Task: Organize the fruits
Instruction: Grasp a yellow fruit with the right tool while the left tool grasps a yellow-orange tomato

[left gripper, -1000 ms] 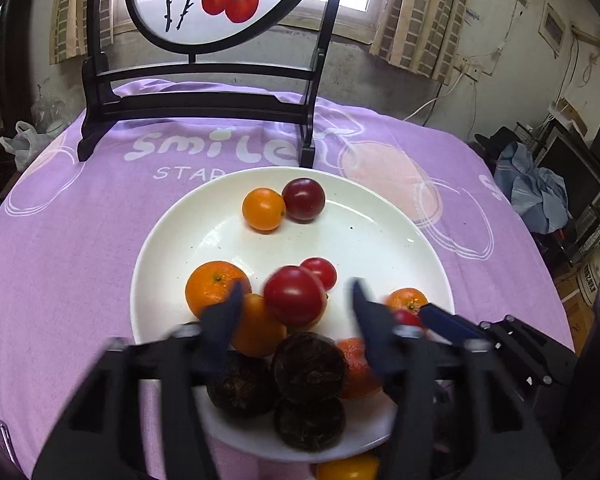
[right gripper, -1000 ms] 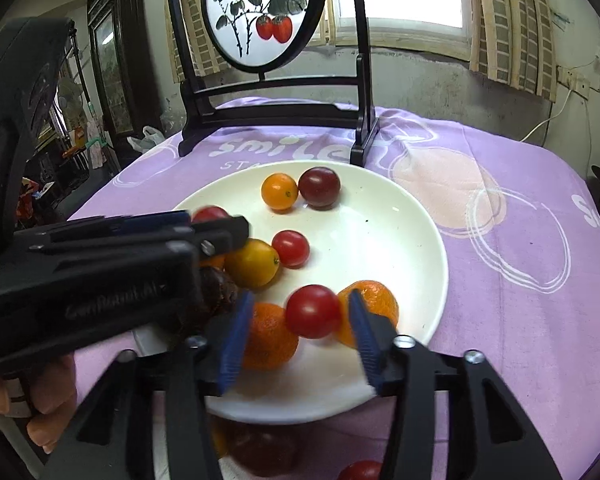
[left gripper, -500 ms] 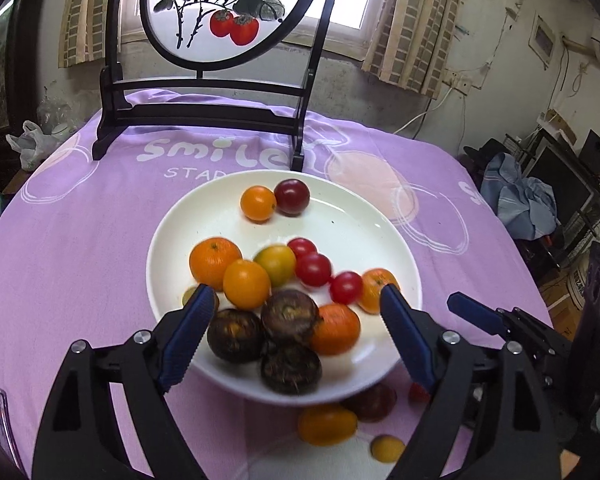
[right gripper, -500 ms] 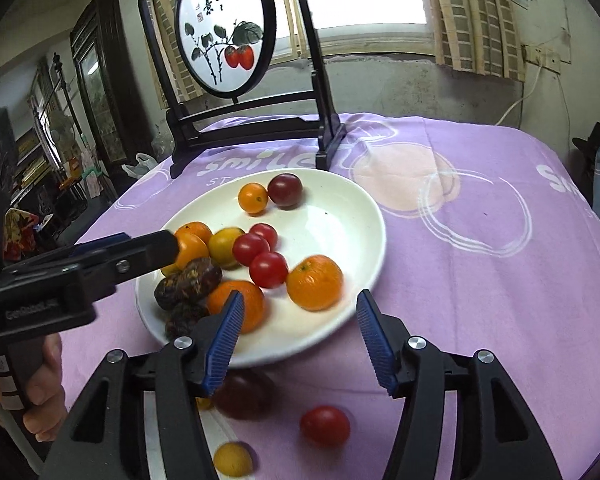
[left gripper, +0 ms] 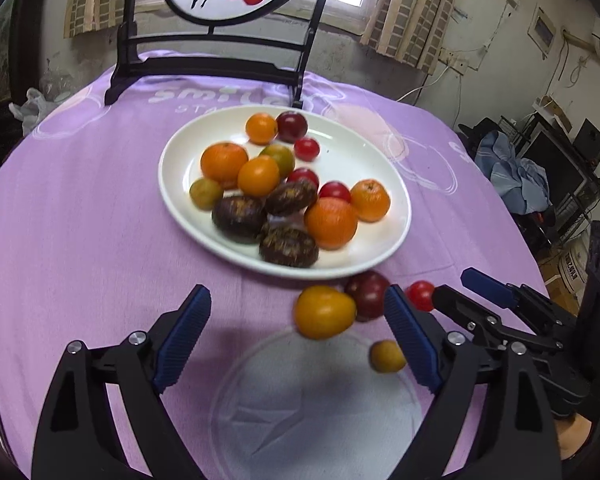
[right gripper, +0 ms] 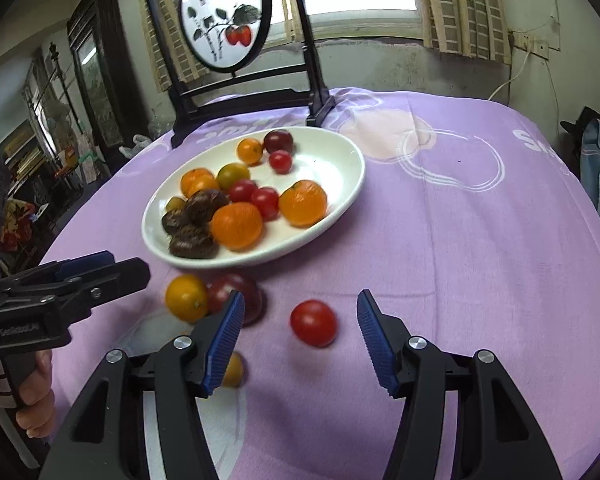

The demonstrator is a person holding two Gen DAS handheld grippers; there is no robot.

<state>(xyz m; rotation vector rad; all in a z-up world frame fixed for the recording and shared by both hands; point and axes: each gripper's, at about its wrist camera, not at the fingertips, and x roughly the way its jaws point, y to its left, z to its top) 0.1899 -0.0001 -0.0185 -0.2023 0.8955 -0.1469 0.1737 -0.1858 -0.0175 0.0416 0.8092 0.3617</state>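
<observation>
A white oval plate (left gripper: 396, 184) sits on the purple tablecloth (left gripper: 80, 208), heaped with oranges, red cherry tomatoes and dark brown fruits. Near its front rim, loose on the cloth, lie a yellow-orange fruit (left gripper: 325, 312), a dark red plum (right gripper: 236, 294), a red tomato (right gripper: 313, 322) and a small yellow fruit (left gripper: 387, 356). The left gripper (left gripper: 296, 336) has just been opening; its jaws stand wide apart, gripping nothing. The right gripper (right gripper: 300, 336) is also spread, with the red tomato lying between its fingers, untouched.
</observation>
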